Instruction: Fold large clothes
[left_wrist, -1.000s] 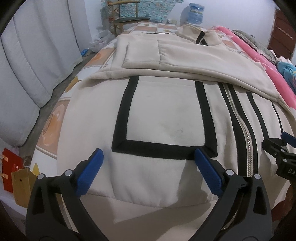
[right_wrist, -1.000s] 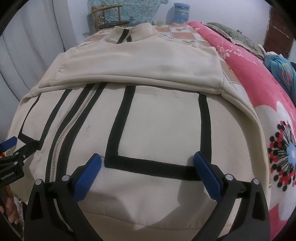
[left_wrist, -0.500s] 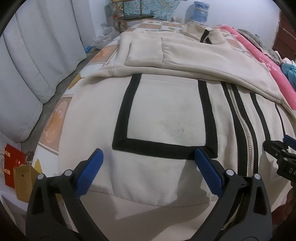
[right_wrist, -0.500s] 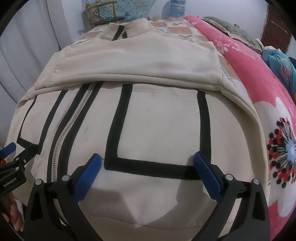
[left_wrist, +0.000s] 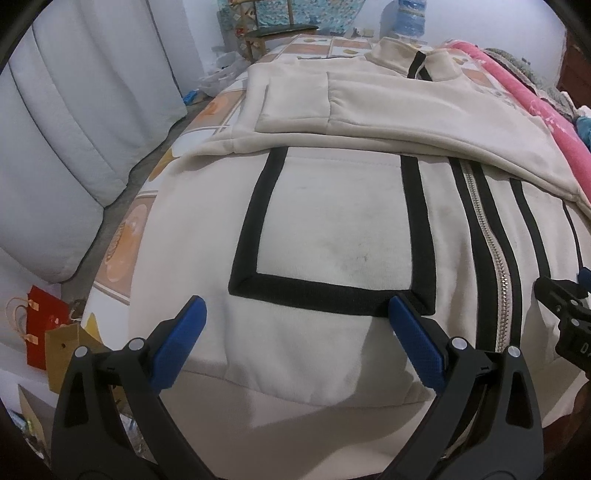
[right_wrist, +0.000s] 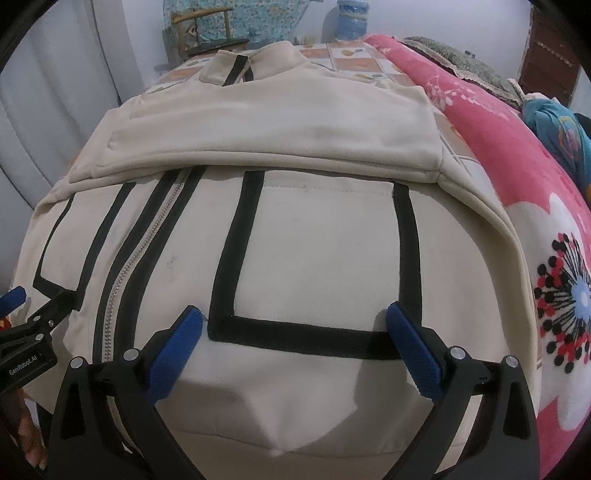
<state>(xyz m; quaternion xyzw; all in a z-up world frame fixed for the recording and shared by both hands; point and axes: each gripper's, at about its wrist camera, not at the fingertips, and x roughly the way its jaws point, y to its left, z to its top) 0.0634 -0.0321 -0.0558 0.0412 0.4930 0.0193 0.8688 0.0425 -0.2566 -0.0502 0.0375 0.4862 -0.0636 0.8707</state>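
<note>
A: Left gripper (left_wrist: 295, 328) spread wide, holding nothing, poised over the hem of the cream jacket (left_wrist: 332, 229). A black-trimmed pocket (left_wrist: 332, 236) sits straight ahead between its fingers.

B: Right gripper (right_wrist: 295, 332) gapes empty too, above the other pocket (right_wrist: 317, 258). The zipper (right_wrist: 136, 258) runs to its left, sleeves folded across beyond, and the pink floral blanket (right_wrist: 535, 192) lies off to its right on the bed.

The near hem of the cream jacket (left_wrist: 332, 354) was left uncovered, and open passage was offered there. Room on the left was bounded by the white cushions (left_wrist: 74, 147); on the right it was hemmed by the pink blanket (right_wrist: 517, 177).
</note>
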